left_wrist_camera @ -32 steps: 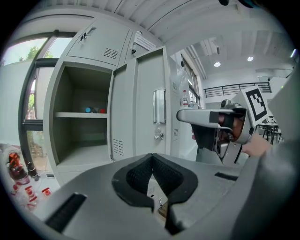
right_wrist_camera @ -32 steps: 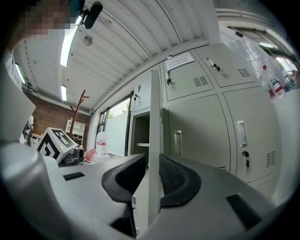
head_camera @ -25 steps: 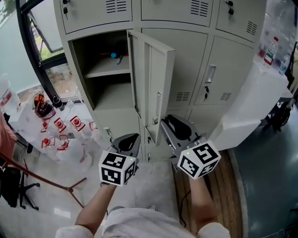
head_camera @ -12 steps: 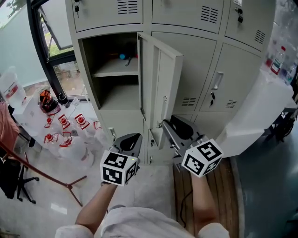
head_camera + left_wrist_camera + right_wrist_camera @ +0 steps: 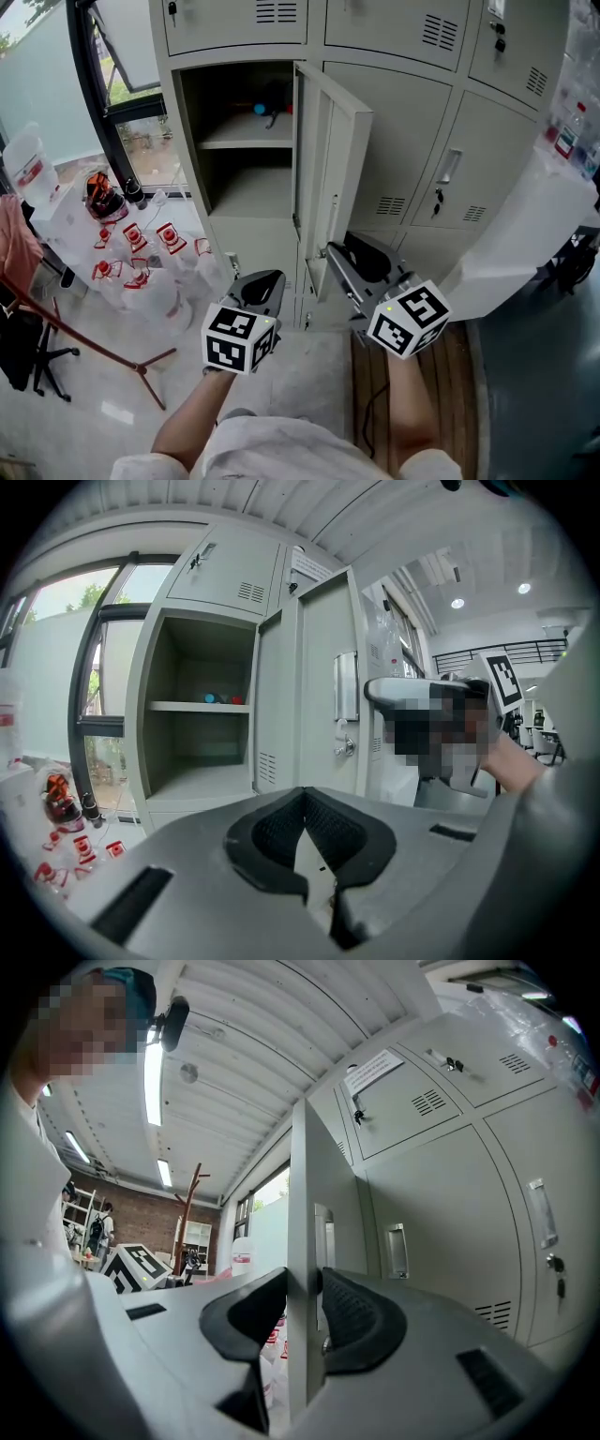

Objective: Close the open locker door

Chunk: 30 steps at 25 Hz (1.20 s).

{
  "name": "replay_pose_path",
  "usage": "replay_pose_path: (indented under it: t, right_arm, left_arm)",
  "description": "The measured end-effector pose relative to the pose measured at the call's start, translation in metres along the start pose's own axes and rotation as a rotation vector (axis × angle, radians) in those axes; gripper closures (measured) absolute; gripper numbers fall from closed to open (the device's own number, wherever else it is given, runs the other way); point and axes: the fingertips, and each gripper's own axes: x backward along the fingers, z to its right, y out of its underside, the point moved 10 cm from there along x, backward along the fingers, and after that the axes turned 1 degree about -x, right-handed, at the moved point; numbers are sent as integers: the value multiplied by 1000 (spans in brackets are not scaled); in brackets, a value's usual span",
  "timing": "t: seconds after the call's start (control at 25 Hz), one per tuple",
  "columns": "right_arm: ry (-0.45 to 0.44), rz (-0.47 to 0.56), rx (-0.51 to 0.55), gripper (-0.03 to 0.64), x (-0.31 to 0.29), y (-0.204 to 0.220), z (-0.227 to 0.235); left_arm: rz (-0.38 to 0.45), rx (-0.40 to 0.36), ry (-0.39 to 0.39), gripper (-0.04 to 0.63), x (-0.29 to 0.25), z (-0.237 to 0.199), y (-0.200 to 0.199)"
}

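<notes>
Locker door (image 5: 330, 178) stood half open; my right hand-held gripper (image 5: 330, 255) straddled its edge, jaws opening, pads (image 5: 356, 1312) touching it. Left hand-held gripper (image 5: 265, 278) closed, empty.

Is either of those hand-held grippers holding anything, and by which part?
The right hand-held gripper pinches the locker door by its free edge, jaws opening; the left hand-held gripper holds nothing.
</notes>
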Motion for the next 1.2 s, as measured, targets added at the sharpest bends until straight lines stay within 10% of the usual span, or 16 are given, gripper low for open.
replay_pose_path:
  t: [1.2]
  right_arm:
    - [-150,41,-19,485,-31,9,-17]
  left_arm:
    - [-19,41,-120,589,25,-16,10]
